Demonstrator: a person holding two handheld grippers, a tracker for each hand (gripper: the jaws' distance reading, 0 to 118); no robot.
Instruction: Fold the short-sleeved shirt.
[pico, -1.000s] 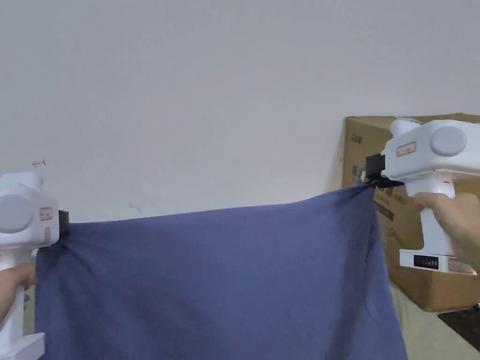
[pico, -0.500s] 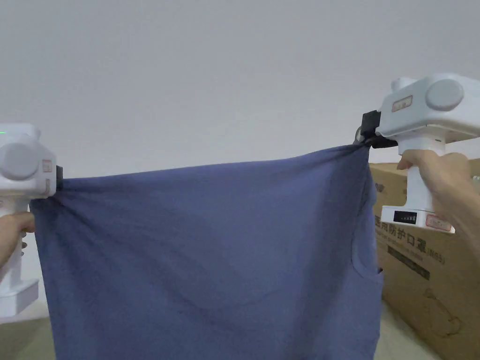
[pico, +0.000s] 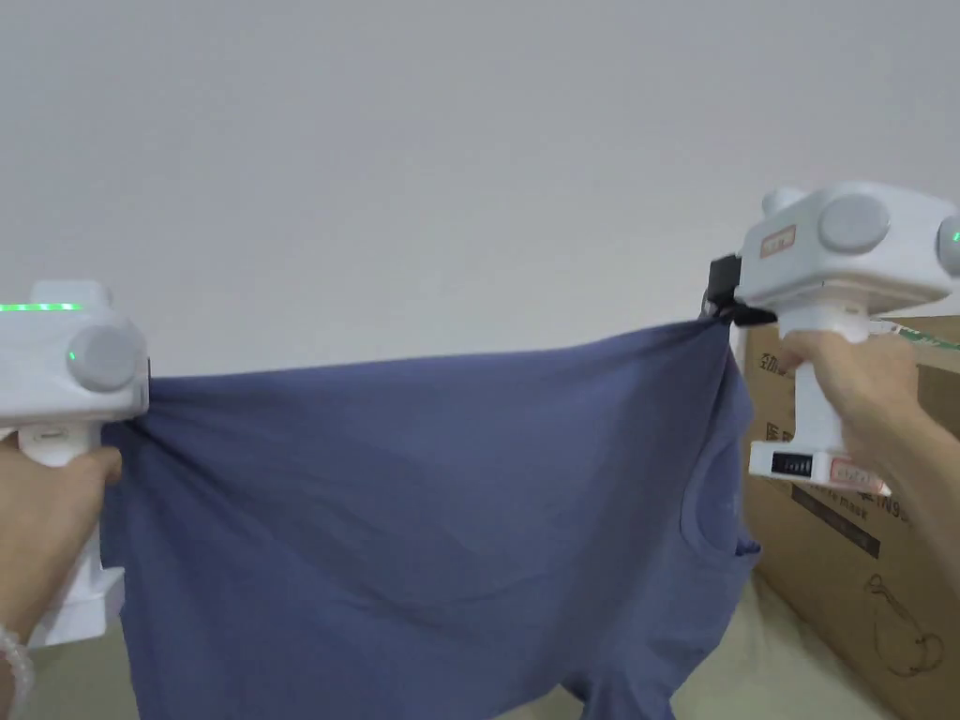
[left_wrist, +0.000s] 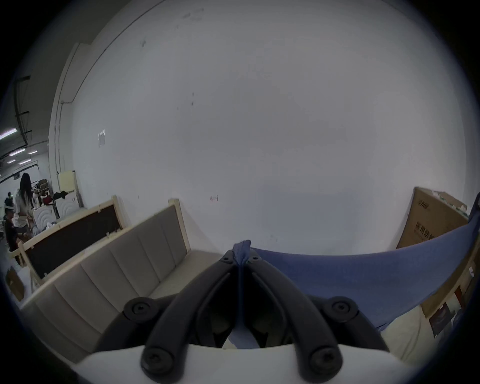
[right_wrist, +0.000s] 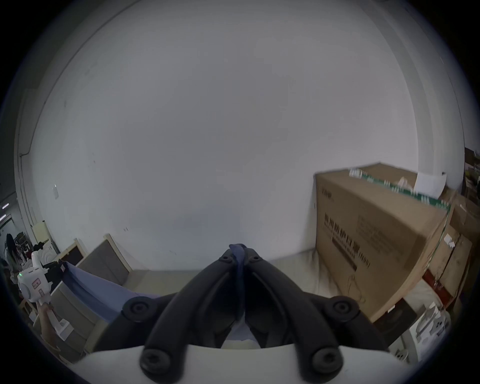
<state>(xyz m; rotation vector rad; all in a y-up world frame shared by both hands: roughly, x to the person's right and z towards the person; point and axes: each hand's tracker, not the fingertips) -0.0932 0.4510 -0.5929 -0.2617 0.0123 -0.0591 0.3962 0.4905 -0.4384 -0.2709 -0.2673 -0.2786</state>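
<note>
Held up in the air the blue shirt (pico: 422, 506), soft, light and floppy, pinched tight at its top edge by left gripper (left_wrist: 240, 257) and right gripper (right_wrist: 240, 253), likely best held there.

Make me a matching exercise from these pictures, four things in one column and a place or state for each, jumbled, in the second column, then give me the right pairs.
Things:
1. blue shirt
2. left gripper
3. cardboard box
4. padded headboard

Places or states:
A. stands by the wall on the right side
B. hangs stretched in the air between two grips
C. leans against the wall on the left side
D. shut on a bunched edge of fabric

Pairs: 1-B, 2-D, 3-A, 4-C
</note>
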